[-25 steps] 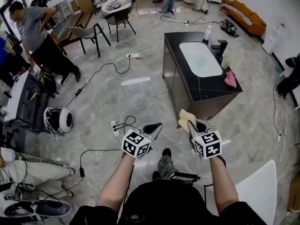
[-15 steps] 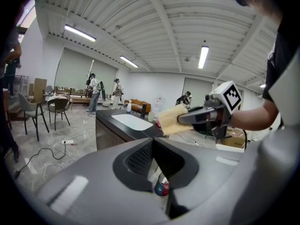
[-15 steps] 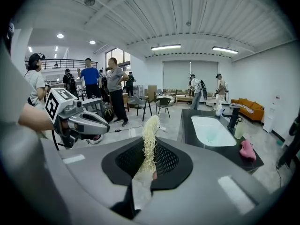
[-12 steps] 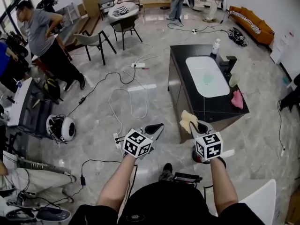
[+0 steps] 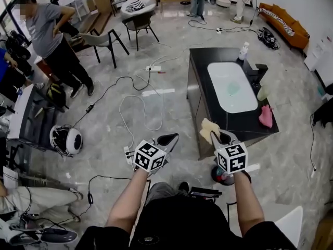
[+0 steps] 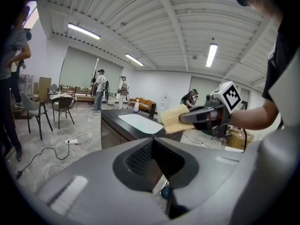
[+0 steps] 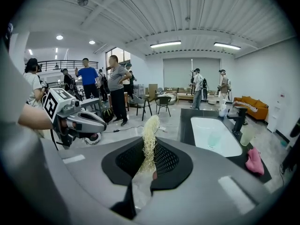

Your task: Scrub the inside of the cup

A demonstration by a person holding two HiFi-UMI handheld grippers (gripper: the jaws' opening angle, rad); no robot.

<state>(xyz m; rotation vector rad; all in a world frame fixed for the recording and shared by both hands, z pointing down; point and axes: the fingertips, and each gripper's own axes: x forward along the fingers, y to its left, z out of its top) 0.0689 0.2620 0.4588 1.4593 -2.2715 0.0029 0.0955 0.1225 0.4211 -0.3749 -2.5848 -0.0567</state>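
A translucent green cup (image 5: 233,89) stands in the white sink (image 5: 229,69) of a black counter ahead; it shows as the cup (image 7: 214,138) in the right gripper view too. A second pale cup (image 5: 262,92) stands on the counter beside the black faucet (image 5: 257,69). My right gripper (image 5: 212,135) is shut on a yellow scrubbing pad (image 5: 208,129), seen edge-on as the pad (image 7: 149,130) between its jaws. My left gripper (image 5: 171,138) is held beside it, shut with nothing in it (image 6: 152,142). Both are short of the counter's near end.
A pink cloth (image 5: 265,116) lies on the black counter (image 5: 200,87), and a soap bottle (image 5: 242,51) stands at its far end. Cables (image 5: 140,108) and a power strip (image 5: 153,67) lie on the floor to the left. People, chairs (image 5: 106,40) and a table stand further off.
The counter and sink have come nearer in the head view as the person walks towards them. Both grippers have been carried forward, side by side, with the pad still held.
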